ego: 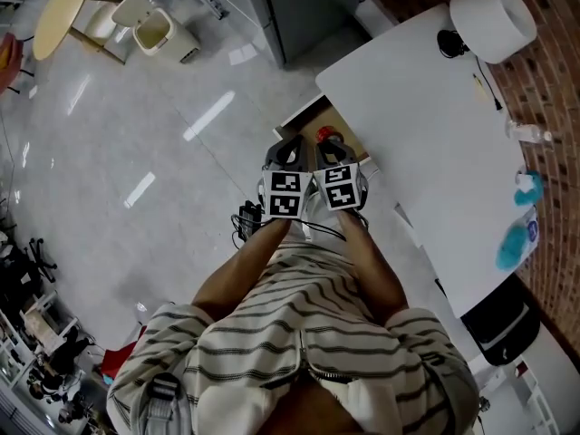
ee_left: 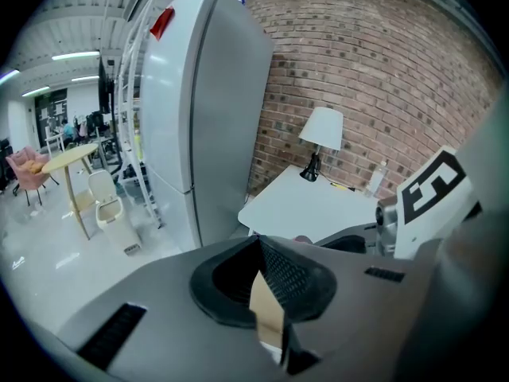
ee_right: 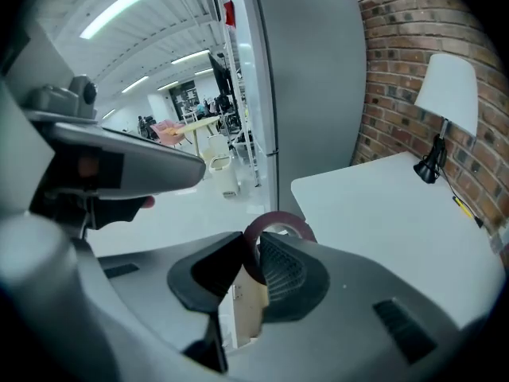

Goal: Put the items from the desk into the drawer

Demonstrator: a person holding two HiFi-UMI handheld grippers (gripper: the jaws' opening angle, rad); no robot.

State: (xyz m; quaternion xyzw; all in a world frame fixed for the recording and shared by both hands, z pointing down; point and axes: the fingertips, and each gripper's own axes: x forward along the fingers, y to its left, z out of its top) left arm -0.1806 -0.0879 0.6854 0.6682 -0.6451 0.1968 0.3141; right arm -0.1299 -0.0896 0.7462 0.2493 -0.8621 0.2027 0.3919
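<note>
1. A person in a striped shirt [ego: 308,343] holds the left tongs [ego: 288,150] and right tongs [ego: 332,148] side by side.
2. The left tongs are clenched on nothing; the right tongs grasp a dark red tape roll [ee_right: 275,223] (a thin ring, edge-on between the pads).
3. The roll hangs over the open drawer [ego: 304,116].
4. Beyond lies the white worktop [ego: 426,107], with a lamp [ego: 494,21] by the brick wall [ego: 555,89].
</note>
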